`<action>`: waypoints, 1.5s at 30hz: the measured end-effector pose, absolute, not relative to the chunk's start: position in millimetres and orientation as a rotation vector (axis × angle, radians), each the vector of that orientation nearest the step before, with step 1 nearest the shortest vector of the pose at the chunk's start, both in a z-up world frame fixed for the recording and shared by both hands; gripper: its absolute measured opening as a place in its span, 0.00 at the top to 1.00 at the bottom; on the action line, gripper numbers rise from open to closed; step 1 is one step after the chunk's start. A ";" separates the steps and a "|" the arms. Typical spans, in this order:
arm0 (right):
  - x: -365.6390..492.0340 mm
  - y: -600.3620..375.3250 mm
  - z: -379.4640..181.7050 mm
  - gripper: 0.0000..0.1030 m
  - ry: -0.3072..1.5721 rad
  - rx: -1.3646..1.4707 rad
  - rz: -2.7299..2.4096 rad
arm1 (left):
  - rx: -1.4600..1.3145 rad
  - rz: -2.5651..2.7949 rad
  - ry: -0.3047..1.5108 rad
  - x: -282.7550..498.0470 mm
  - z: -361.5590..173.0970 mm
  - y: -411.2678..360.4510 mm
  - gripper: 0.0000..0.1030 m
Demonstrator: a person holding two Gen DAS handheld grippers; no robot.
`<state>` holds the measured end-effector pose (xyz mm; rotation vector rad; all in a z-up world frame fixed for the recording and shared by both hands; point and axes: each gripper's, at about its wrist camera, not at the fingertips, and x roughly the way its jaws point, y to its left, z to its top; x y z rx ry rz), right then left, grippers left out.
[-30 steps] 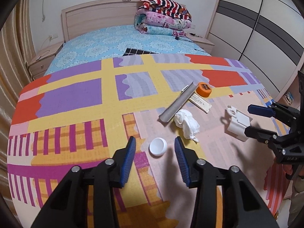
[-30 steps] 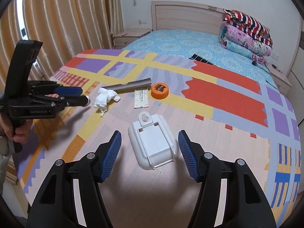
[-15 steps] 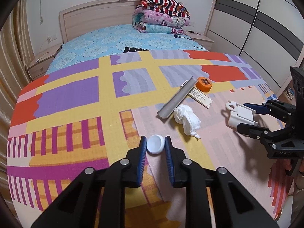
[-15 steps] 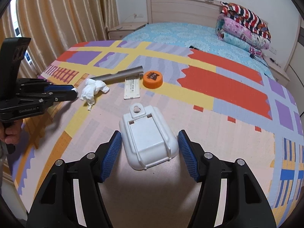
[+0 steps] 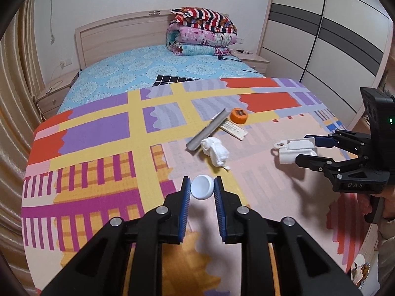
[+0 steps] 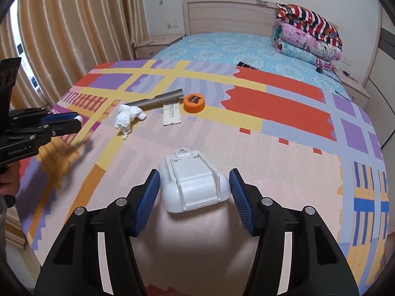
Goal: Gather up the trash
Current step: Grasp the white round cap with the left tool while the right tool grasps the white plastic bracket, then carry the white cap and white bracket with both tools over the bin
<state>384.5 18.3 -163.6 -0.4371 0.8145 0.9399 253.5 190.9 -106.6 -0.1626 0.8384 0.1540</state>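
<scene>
My left gripper point(image 5: 202, 190) is shut on a small white cap point(image 5: 202, 190) and holds it above the patterned mat point(image 5: 98, 148). My right gripper point(image 6: 195, 187) has its blue pads against both sides of a white plastic case point(image 6: 193, 185), which is lifted off the mat; the case also shows in the left wrist view point(image 5: 293, 150). A crumpled white tissue point(image 5: 214, 151), a grey tube point(image 5: 209, 129), a white card point(image 5: 234, 129) and an orange lid point(image 5: 239, 116) lie on the mat. The left gripper point(image 6: 76, 122) shows at the left of the right wrist view.
The mat covers the foot of a bed with a blue sheet point(image 5: 148, 74). Folded blankets point(image 5: 202, 34) sit by the headboard. Curtains point(image 6: 74, 24) hang on the left, a wardrobe point(image 5: 333, 37) stands on the right, and nightstands flank the bed.
My left gripper closed on the white cap and lifted it. My right gripper closed on the white case and raised it off the mat.
</scene>
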 end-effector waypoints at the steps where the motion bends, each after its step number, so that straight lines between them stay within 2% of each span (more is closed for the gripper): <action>1: 380.4 15.9 -161.0 0.44 0.809 -0.440 0.944 | -0.157 0.151 0.834 250.1 -104.0 187.9 0.82; 33: 268.3 -51.6 -119.5 0.46 0.698 -0.460 1.010 | -0.042 -0.012 0.715 140.5 -54.3 64.2 0.82; 45: 209.0 -81.5 -116.6 0.46 0.679 -0.474 1.074 | -0.053 -0.087 0.738 97.9 -72.5 32.8 0.82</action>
